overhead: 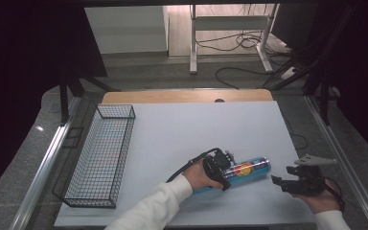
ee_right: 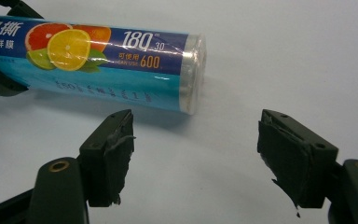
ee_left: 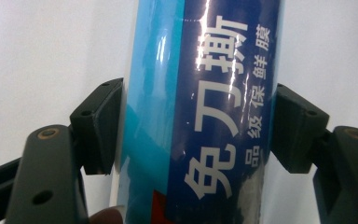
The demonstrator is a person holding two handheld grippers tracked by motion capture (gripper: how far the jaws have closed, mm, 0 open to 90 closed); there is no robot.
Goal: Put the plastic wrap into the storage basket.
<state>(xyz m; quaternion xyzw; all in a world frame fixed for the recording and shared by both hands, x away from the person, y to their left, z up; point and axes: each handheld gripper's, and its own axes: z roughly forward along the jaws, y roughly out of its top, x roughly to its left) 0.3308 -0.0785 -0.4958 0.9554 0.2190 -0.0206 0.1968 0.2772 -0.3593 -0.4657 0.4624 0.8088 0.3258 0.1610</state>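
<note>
Near table front edge: left hand-held gripper (overhead: 222, 173) clamps cling-film roll (overhead: 247, 168).

A lab-style recording station, not a home.

The desk (overhead: 187, 129), under a plain pale sheet, sits between dark curtains. Beyond the desk, loose cables (overhead: 239, 43) run over a grey floor round a white metal stand (overhead: 230, 28); beside the desk, metal rails (overhead: 43, 167) run along its edge.

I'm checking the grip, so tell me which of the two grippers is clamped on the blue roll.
The left gripper: its pads press both sides of the blue roll. The right gripper stands open beside the roll's end, holding nothing.
</note>
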